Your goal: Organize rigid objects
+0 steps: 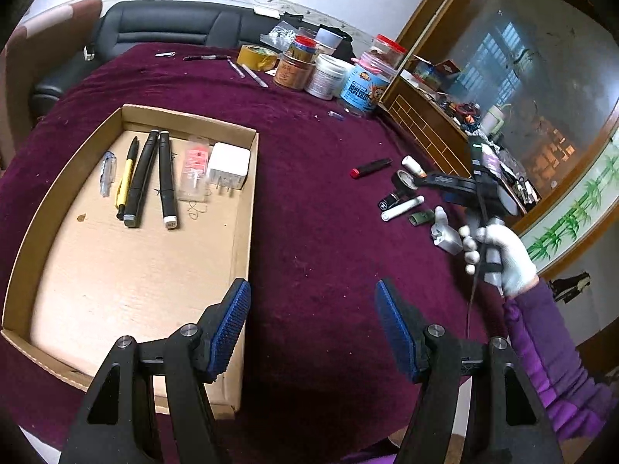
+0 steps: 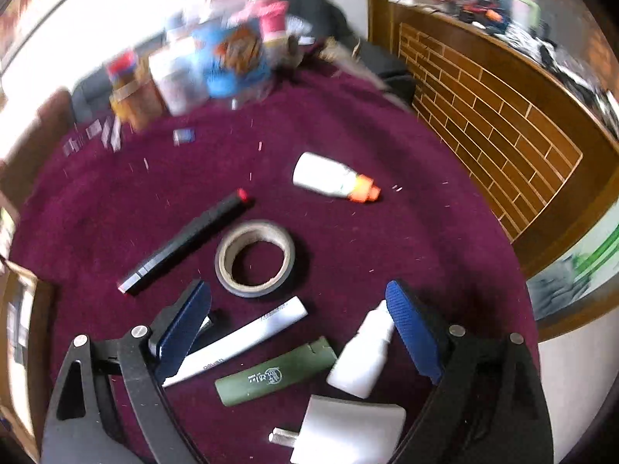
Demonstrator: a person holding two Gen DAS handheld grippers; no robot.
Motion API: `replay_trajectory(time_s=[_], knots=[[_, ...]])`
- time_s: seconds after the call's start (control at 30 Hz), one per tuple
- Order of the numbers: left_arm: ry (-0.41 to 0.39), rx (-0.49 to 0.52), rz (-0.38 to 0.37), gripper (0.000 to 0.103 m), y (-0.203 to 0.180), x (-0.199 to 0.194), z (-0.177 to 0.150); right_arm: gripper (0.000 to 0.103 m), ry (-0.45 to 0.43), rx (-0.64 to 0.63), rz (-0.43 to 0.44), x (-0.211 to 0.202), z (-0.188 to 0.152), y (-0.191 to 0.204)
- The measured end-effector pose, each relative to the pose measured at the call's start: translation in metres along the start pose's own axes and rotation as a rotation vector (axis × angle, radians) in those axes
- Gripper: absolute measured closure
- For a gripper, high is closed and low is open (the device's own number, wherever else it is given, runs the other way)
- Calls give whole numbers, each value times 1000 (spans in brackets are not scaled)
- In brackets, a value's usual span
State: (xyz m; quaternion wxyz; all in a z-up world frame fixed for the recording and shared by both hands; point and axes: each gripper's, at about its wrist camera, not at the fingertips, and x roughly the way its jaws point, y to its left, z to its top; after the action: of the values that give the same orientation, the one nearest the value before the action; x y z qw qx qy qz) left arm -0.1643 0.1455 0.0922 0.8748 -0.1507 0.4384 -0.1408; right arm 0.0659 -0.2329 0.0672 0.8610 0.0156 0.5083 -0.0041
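Note:
A cardboard tray [image 1: 54,189] on the purple cloth holds several pens, a clear packet [image 1: 192,172] and a white charger [image 1: 228,165]. My left gripper [image 1: 313,328] is open and empty, hovering over the tray's right edge. My right gripper [image 2: 298,324] is open and empty above a cluster: a white tube [image 2: 247,338], a green lighter [image 2: 276,373], a small white bottle [image 2: 361,352], a white plug [image 2: 348,431], a tape roll [image 2: 255,257], a black marker [image 2: 185,241] and a white bottle with an orange cap [image 2: 332,178]. The same cluster shows in the left wrist view [image 1: 402,193].
Jars and cans [image 1: 329,69] and a yellow tape roll [image 1: 257,56] stand at the table's far edge with loose pens [image 1: 247,71]. A wooden cabinet [image 2: 483,131] borders the table on the right. A black sofa [image 1: 166,25] lies behind.

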Motion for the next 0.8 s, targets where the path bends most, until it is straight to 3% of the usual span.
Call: replay_trajectory(time_s=[0.03, 0.07, 0.1, 0.2, 0.3, 0.5, 0.6, 0.67, 0.73, 0.8], knots=[[5, -2, 5, 42, 0, 1, -1, 14, 48, -29, -27, 12, 0, 7], [7, -7, 4, 42, 1, 2, -1, 36, 82, -38, -29, 20, -1, 10], [9, -11, 3, 42, 2, 2, -1, 50, 111, -34, -14, 25, -5, 12], [11, -20, 6, 42, 6, 4, -1, 75, 81, -89, 23, 14, -16, 31], [21, -26, -5, 42, 6, 8, -1, 76, 99, -183, 92, 2, -38, 61], [48, 2, -18, 42, -1, 16, -5, 75, 125, -321, 316, -28, -80, 116], [48, 22, -19, 42, -4, 15, -6, 75, 8, -289, 359, -58, -82, 112], [52, 46, -11, 42, -7, 16, -7, 73, -127, -248, 338, -83, -83, 94], [67, 69, 1, 42, -12, 21, -7, 65, -247, -188, 284, -103, -87, 70], [84, 87, 3, 42, -17, 27, -6, 45, -329, -142, 212, -113, -90, 48]])
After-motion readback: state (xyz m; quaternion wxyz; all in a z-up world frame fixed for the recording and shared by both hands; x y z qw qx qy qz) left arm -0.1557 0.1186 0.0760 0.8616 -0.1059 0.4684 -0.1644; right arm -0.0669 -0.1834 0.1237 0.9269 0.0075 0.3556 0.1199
